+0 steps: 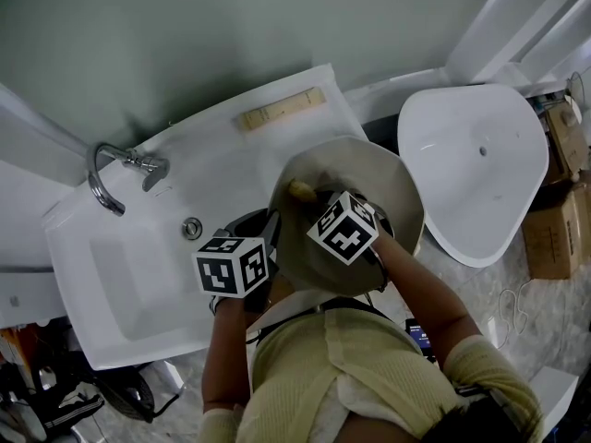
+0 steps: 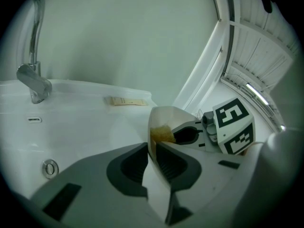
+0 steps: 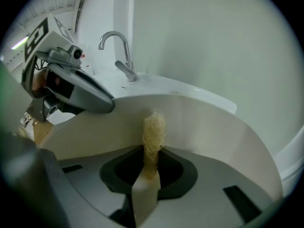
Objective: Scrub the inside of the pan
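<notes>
Beige pan (image 1: pixel 369 183) rim pinched in left gripper (image 2: pixel 152 156) fingers (image 2: pixel 128 167); right gripper (image 3: pixel 151 163) clamps fibrous scrubber (image 3: pixel 154 127) (inside pan).

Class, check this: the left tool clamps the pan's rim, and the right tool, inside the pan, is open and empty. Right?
Not quite. The right gripper view shows the right tool shut on a yellowish scrubber. The left tool does clamp the rim of the pan.
</notes>
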### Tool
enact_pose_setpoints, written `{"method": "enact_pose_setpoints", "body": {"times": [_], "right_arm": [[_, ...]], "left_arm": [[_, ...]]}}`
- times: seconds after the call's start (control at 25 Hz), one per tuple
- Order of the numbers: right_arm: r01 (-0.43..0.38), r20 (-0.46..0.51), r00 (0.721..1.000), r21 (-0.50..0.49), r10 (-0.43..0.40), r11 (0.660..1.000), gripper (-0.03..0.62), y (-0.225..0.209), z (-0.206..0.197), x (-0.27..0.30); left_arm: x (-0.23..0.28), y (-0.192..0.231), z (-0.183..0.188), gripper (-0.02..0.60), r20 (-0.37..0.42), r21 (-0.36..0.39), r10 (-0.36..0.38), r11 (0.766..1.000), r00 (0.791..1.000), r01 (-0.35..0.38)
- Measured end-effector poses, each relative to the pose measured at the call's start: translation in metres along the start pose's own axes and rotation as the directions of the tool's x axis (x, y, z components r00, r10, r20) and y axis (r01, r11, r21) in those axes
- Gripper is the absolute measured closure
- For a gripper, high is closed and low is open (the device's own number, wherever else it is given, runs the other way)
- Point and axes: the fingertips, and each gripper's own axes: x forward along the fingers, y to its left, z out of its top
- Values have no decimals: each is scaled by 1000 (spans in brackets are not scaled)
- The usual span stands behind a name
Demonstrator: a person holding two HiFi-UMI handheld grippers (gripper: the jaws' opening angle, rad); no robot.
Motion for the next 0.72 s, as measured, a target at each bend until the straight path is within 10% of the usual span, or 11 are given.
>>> {"method": "enact_pose_setpoints", "body": {"times": [0.72], "right_arm": [[-225, -37, 974, -167, 222, 960, 508, 56, -11, -6]], "left_arm": [[-1, 1, -1, 476, 2, 2, 2, 1000, 1000, -2]]}}
